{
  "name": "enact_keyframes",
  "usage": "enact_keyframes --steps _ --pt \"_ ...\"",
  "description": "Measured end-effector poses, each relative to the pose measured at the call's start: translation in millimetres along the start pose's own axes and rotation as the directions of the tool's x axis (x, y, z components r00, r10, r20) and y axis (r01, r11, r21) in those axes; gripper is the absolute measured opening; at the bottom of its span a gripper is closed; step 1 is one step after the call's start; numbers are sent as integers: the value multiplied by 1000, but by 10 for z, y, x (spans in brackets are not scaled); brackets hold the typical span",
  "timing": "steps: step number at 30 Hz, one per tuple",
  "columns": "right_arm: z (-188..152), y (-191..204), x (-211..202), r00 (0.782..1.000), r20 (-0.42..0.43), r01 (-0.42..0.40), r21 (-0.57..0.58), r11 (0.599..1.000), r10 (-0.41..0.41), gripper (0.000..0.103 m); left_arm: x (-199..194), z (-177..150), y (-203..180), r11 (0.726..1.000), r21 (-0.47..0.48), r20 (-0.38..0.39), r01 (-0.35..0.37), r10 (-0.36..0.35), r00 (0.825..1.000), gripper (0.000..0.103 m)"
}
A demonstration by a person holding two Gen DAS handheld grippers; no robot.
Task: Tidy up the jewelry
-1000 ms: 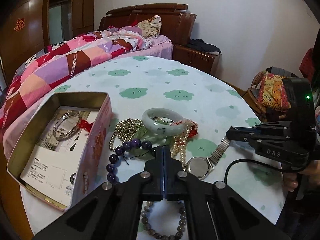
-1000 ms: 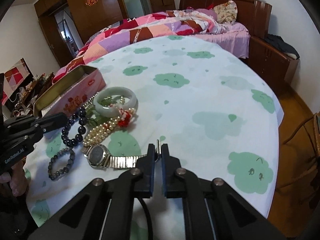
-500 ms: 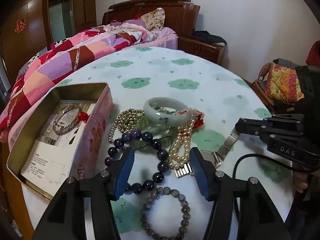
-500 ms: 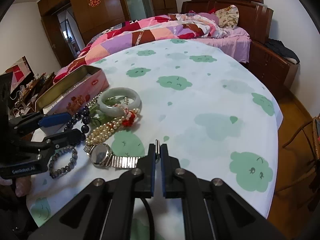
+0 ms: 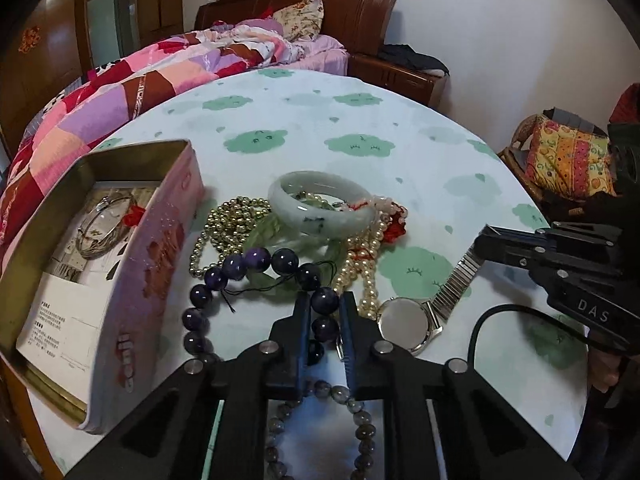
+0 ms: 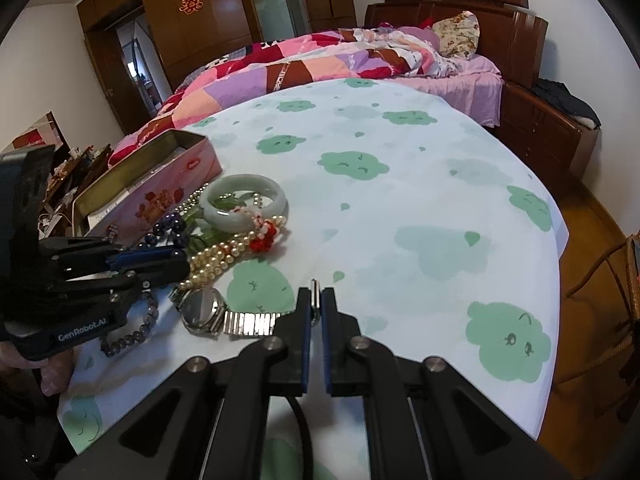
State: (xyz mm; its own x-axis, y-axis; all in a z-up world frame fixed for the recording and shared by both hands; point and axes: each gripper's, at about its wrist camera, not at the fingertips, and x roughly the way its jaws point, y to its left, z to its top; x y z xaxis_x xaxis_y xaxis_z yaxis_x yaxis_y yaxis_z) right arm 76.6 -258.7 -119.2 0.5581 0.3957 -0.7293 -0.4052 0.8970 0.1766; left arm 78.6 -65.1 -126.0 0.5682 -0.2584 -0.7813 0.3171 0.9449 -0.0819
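My left gripper (image 5: 325, 312) has just been closing, and its jaws now pinch the purple bead bracelet (image 5: 256, 280) on the beads at about 4 o'clock of the loop, so I read this as the grasp step of a pick. The right gripper (image 6: 315, 304) is pressed together on the end of the watch (image 6: 202, 312) strap, and the strap link pokes out above the tips. Everything loose lies in one heap on the cloud-print table (image 5: 360, 120): the jade bangle (image 5: 320, 208) at 12 o'clock of the purple loop, the pearl strand (image 5: 370, 276) at 3 o'clock, the gold bead strand (image 5: 224, 224) at 11 o'clock, and the grey bead bracelet (image 5: 344, 396) at 6 o'clock under my jaws. The open tin (image 5: 132, 276) sits at 9 o'clock with a silver bangle (image 5: 102, 228) already in it. Next I would lift straight up (slowly, since a thread from the loop trails toward the heap), then carry the bracelet over the tin's near wall and release.
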Motion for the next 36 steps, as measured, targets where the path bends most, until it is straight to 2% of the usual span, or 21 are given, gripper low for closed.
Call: enact_keyframes --steps 6,14,21,28,36 --pt "67 59 -175 999 47 -21 -5 1000 21 5 -362 26 9 1000 -3 87 18 -18 996 14" --pt "194 227 -414 993 109 -31 -34 999 35 5 -774 150 57 997 -27 186 73 -67 980 14" --pt "317 379 -581 988 148 -30 -79 996 41 5 -974 217 74 997 -34 237 71 -61 970 14" --pt "471 476 -682 983 177 -26 -120 992 47 5 -1182 331 247 996 -56 282 63 -45 958 14" --pt "666 567 -766 974 219 -21 -163 986 57 5 -1429 500 455 997 -72 346 19 7 938 14"
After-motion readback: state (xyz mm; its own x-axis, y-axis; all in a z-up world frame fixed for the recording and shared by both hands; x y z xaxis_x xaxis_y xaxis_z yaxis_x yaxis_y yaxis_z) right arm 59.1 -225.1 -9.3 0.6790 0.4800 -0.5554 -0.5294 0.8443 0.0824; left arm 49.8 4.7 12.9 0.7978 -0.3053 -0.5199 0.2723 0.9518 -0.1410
